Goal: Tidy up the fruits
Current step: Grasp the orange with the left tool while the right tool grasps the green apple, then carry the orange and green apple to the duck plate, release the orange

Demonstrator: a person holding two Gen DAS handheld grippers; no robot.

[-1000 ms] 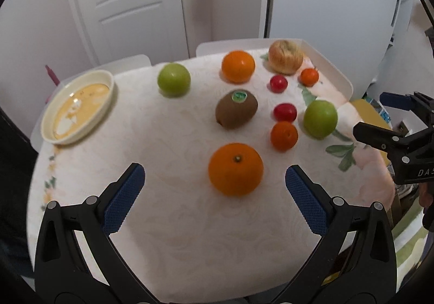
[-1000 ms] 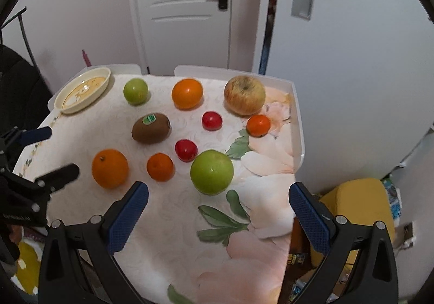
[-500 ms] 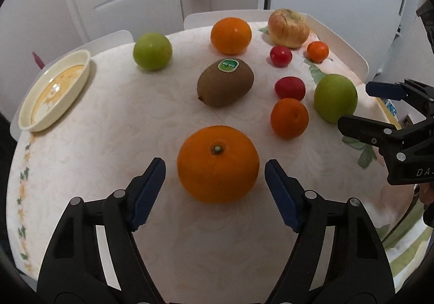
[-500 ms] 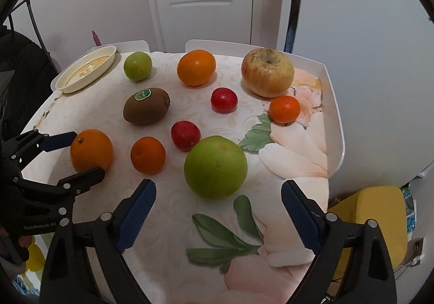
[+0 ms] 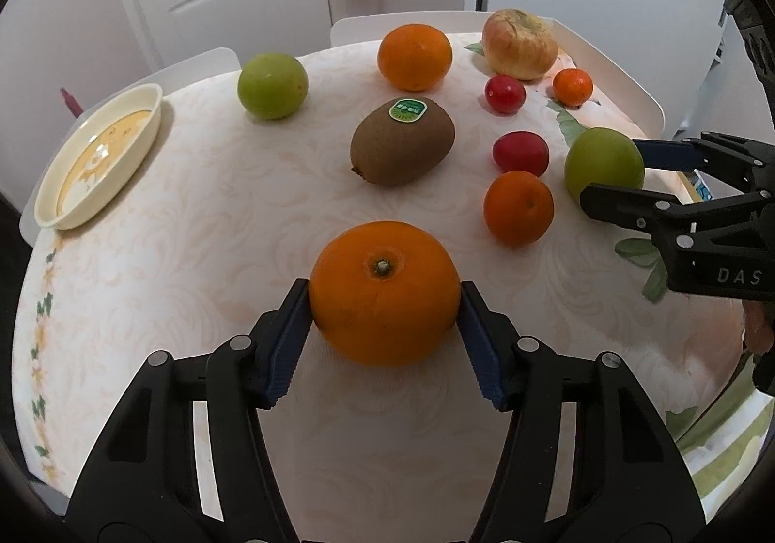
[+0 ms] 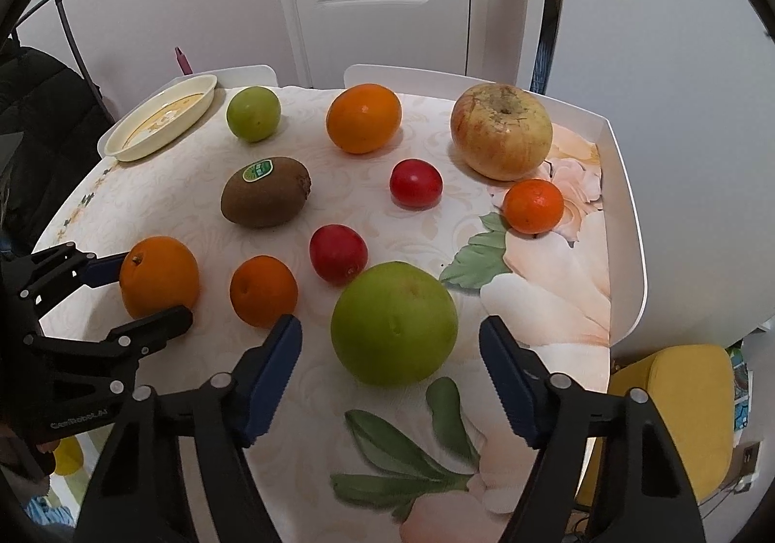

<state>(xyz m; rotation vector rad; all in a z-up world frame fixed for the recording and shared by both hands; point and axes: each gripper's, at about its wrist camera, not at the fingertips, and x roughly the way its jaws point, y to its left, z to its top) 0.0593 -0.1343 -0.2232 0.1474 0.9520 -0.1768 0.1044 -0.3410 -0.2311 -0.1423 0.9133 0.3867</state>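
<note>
Near orange (image 5: 385, 293): on the tablecloth (image 5: 218, 223) at its front edge, clamped on both sides by the left gripper (image 5: 385, 301) pads.
Right gripper (image 6: 390, 349): fingers spread around the large green apple (image 6: 395, 322), gaps on both sides, not touching.
Around the kiwi (image 5: 403, 141): small mandarin (image 5: 518, 208) and red plum (image 5: 520, 153) to its right; far orange (image 5: 414, 56), small green apple (image 5: 272, 85), big yellow-red apple (image 5: 519, 44), second plum (image 5: 505, 93) and second mandarin (image 5: 573, 86) behind it.
Dish (image 5: 53, 199): far left of the kiwi, holding no fruit.
</note>
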